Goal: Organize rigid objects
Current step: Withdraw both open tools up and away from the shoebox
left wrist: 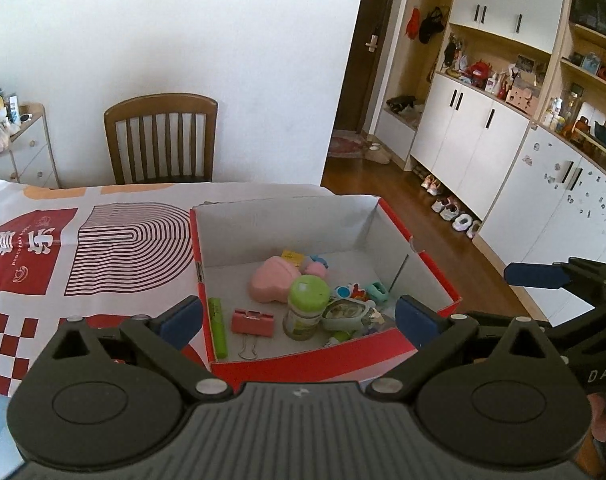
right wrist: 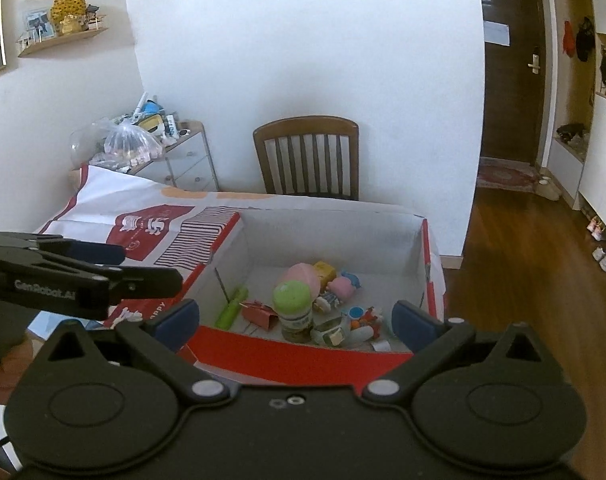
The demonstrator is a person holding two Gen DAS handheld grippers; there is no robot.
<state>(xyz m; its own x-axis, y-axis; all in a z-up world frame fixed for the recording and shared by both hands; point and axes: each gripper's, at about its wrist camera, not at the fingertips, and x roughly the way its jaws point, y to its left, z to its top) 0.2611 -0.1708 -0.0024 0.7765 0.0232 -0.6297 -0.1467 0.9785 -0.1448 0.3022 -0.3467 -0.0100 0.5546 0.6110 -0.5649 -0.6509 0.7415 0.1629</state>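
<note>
Left gripper [right wrist: 103, 268] side: I read "GenRobot.AI".
Right gripper [left wrist: 543, 280] body: I see "DAS", cut off.
Tablecloth [left wrist: 23, 248]: Chinese characters, illegible to me.

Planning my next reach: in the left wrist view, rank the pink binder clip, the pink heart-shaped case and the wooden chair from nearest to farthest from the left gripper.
From the left gripper:
1. pink binder clip, at the box's near wall, left of the green-lidded jar.
2. pink heart-shaped case, mid-box, behind the jar.
3. wooden chair, beyond the table, against the wall.
</note>
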